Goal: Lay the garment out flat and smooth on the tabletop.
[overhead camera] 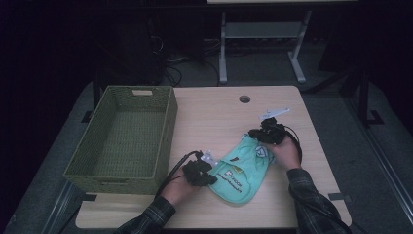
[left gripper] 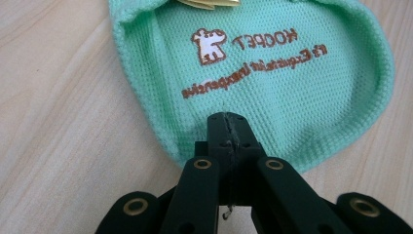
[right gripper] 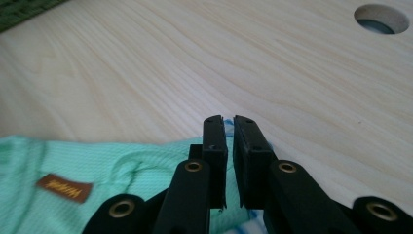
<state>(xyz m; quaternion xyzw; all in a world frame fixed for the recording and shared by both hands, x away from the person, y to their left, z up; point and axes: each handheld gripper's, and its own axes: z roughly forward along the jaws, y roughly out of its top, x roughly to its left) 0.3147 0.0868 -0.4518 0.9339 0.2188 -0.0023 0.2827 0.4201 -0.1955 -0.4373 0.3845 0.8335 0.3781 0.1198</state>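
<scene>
A small mint-green knit garment [overhead camera: 241, 171] lies flat on the wooden table [overhead camera: 214, 114], with a brown printed logo on it. My left gripper [overhead camera: 213, 178] sits at its near-left hem. In the left gripper view that gripper [left gripper: 228, 119] is shut, pinching the edge of the green cloth [left gripper: 272, 73]. My right gripper [overhead camera: 254, 135] is at the garment's far end. In the right gripper view its jaws [right gripper: 229, 122] stand a narrow slit apart above the cloth [right gripper: 97, 161], which carries a brown label [right gripper: 64, 187]; the pads do not press on the fabric.
A green woven basket [overhead camera: 168, 131] stands on the table's left side; its corner shows in the right gripper view [right gripper: 24, 9]. A round cable hole [overhead camera: 244, 99] [right gripper: 381, 18] sits near the far edge. Bare wood lies between the garment and the hole.
</scene>
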